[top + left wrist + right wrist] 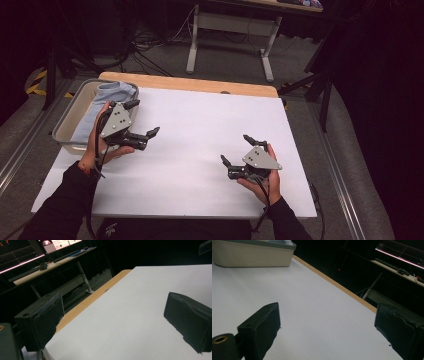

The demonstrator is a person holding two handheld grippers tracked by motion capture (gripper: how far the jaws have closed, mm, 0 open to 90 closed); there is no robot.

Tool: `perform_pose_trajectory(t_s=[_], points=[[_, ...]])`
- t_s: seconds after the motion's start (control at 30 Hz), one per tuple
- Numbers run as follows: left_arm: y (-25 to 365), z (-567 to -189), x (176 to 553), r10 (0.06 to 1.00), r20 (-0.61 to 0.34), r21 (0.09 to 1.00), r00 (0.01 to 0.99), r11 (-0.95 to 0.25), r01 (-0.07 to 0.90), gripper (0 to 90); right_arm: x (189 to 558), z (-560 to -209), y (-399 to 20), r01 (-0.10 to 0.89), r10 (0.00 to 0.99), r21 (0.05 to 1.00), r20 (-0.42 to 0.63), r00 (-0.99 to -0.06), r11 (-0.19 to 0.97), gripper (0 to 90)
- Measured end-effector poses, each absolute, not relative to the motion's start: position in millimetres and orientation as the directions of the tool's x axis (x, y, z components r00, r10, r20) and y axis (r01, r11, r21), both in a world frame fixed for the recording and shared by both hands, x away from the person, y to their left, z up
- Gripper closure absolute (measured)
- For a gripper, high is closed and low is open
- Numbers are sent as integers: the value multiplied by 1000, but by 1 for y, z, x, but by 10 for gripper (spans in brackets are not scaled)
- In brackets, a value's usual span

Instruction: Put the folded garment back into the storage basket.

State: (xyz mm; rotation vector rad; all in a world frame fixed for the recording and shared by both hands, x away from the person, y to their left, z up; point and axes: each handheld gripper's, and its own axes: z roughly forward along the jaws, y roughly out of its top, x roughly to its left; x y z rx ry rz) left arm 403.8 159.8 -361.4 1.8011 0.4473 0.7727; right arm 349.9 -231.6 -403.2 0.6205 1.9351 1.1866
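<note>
High view shows the left gripper [142, 119] beside the grey plastic bin [65, 119] at the table's left edge, with its jaws wide apart and nothing between them. The right gripper [237, 148] waits well apart over the bare white table [200, 130], also wide open and empty. The soft light-blue cloth [107, 97] lies folded in the bin, so I think the left gripper should turn toward it, dip over the rim, and pinch one loose fold without bumping the wall.
</note>
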Motion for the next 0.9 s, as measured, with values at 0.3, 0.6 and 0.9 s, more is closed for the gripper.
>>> perform_pose_trajectory(t_s=[0.3,0.6,0.9], points=[[147,-372,395,589,334,906,736,-415,-79,37,349,-404,-231,14,725,893,-356,-589,450,75],[148,-383,386,568,336,899,751,-431,-76,40,347,-406,-229,16,719,891,-356,-597,454,75],[153,-387,373,559,335,900,758,-429,-81,44,342,-407,-231,11,718,893,-354,-599,450,76]])
